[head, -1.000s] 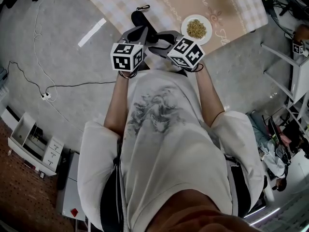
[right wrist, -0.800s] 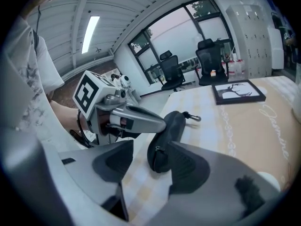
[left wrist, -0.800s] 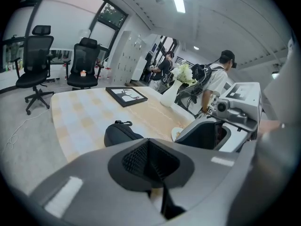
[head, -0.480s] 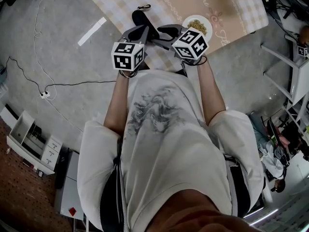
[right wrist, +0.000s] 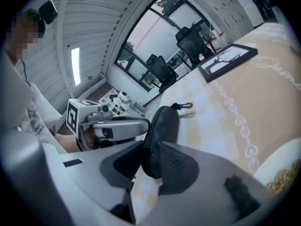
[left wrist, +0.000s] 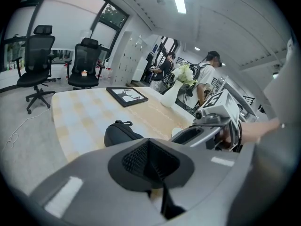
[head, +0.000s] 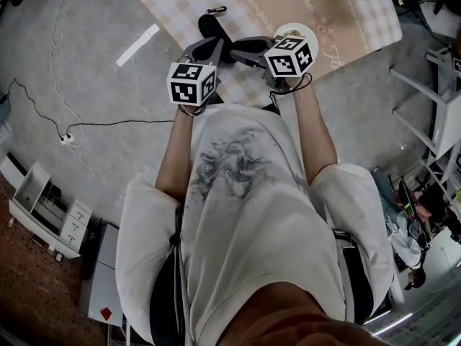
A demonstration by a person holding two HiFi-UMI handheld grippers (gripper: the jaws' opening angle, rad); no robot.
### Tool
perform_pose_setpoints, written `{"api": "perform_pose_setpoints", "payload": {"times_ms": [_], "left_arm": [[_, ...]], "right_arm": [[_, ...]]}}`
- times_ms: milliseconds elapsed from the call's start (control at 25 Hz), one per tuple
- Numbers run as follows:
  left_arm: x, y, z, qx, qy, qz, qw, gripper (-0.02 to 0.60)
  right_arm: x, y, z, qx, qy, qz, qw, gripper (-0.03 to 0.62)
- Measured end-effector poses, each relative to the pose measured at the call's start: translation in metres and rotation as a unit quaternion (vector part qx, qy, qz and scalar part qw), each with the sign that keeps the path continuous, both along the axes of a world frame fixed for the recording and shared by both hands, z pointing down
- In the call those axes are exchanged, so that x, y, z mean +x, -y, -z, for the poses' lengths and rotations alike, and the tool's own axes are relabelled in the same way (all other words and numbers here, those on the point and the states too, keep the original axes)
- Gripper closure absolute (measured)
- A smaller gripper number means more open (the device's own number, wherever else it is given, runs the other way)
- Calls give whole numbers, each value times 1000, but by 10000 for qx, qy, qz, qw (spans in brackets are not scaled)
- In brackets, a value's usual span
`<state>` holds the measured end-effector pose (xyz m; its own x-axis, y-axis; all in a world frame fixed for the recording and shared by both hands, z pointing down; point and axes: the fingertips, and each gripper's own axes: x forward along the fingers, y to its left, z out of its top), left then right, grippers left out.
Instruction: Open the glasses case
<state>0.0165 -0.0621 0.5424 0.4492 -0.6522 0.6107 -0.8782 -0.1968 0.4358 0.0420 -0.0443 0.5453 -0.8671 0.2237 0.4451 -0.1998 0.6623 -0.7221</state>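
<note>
Grey plastic nearest: L gripper [left wrist: 149, 160], jaws pressed fully together, nothing btwn them. Its tips sit right beside the case [right wrist: 162, 126]; can't tell if they touch.

R gripper [right wrist: 151, 166] alongside. Its jaws have just been closing and now stand at a narrow gap w/ the case's near end btwn them, both pads against its sides.

Case: black, soft-shell, closed. It lies on the checked cloth [head: 169, 6] at the counter's [head: 360, 38] near edge, clip end pointing away from the person.

White plate [right wrist: 280, 168] of grain just R of the R gripper.

Farther along the counter: black frame [left wrist: 127, 95] lying flat, then a white vase [left wrist: 170, 94] w/ white flowers.

Beyond the counter: two black chairs [left wrist: 84, 62], big windows, people standing far back.
</note>
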Motion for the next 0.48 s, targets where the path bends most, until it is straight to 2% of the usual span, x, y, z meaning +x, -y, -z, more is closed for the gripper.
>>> {"api": "perform_pose_setpoints", "payload": {"times_ms": [80, 280, 480], "left_arm": [[0, 0, 0, -3, -8, 2, 10000, 577], [0, 0, -1, 6, -11, -24, 10000, 577], [-3, -2, 1, 63, -14, -35, 10000, 577]], "right_arm": [[0, 1, 2, -71, 72, -47, 9999, 533], [-3, -1, 10, -69, 184, -31, 9998, 574], [-6, -2, 14, -66, 102, -186, 9998, 577]]}}
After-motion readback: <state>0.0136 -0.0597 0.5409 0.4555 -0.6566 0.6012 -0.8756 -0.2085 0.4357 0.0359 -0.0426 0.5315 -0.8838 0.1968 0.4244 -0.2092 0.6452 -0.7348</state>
